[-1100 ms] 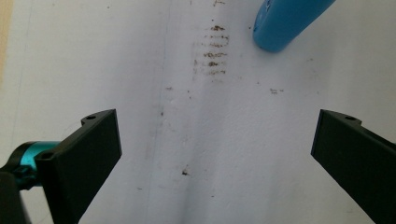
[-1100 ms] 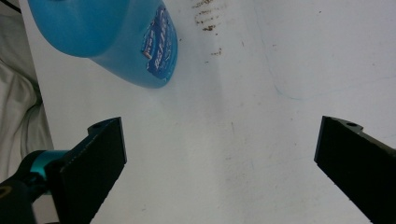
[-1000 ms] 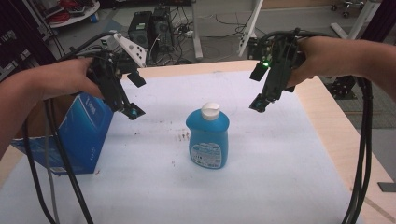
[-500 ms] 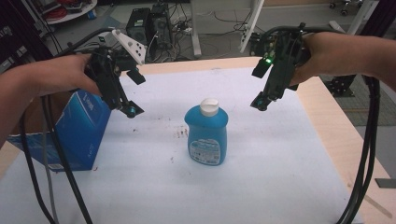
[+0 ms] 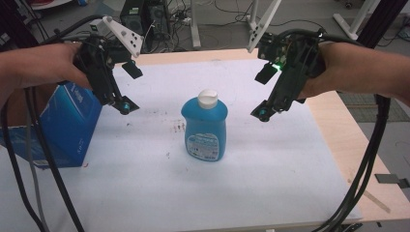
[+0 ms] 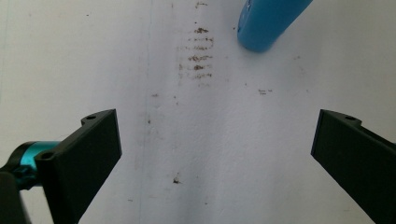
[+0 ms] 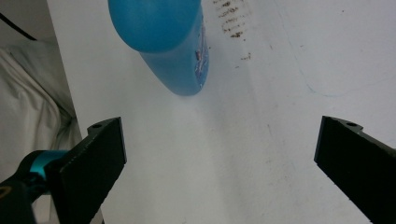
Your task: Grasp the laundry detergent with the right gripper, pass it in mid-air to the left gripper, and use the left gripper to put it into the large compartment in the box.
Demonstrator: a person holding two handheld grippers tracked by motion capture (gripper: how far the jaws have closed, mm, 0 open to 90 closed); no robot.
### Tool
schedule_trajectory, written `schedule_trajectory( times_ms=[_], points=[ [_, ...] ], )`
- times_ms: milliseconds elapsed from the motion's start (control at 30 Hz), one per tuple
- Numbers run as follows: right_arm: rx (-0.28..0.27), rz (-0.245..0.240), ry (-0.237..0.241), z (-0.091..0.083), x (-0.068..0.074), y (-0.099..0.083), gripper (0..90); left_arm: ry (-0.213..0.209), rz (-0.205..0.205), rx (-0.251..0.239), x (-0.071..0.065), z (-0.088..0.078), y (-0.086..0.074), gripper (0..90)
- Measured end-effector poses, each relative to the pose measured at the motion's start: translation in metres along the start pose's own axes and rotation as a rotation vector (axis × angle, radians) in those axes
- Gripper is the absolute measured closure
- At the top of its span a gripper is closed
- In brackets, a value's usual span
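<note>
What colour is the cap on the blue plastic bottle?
White; the cap tops the blue plastic bottle, clearest in the high view.

- The right gripper (image 7: 219, 163) looks down on a white table cover (image 7: 261, 154), its two black jaws standing wide apart with nothing between them.
- A blue plastic bottle (image 7: 168, 42) rises at the upper left, well beyond the jaws, with part of its label at its edge.
- Dark brown smudges (image 7: 233, 21) mark the cover just beside the bottle.
- Crumpled white cloth (image 7: 28, 126) lies off the cover's left edge.

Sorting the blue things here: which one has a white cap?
The bottle standing mid-table between the grippers; the box at the left edge has none.
</note>
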State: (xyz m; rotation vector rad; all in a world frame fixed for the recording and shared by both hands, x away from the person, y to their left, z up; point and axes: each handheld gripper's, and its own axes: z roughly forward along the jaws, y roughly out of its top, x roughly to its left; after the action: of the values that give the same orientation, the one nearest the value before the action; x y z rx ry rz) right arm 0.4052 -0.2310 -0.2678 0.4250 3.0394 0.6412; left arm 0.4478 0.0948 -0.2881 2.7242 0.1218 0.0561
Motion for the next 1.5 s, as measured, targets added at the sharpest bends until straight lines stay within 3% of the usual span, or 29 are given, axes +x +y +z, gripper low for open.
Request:
schedule_trajectory(
  times_ms=[367, 533, 900, 1500],
  points=[
    [-0.128, 0.059, -0.003, 0.016, 0.013, -0.014, 1.5, -0.017, 0.017, -0.002, -0.002, 0.005, 0.002, 1.7],
    [-0.177, 0.048, 0.000, 0.024, 0.019, -0.017, 1.5, -0.018, 0.016, -0.005, -0.004, 0.005, 0.001, 1.7],
    [-0.284, 0.075, -0.010, 0.045, 0.029, -0.027, 1.5, -0.020, 0.020, -0.006, -0.004, 0.007, 0.001, 1.7],
    [-0.348, 0.116, -0.018, 0.068, 0.032, -0.040, 1.5, -0.022, 0.016, -0.007, -0.005, 0.010, 0.000, 1.7]
  ],
)
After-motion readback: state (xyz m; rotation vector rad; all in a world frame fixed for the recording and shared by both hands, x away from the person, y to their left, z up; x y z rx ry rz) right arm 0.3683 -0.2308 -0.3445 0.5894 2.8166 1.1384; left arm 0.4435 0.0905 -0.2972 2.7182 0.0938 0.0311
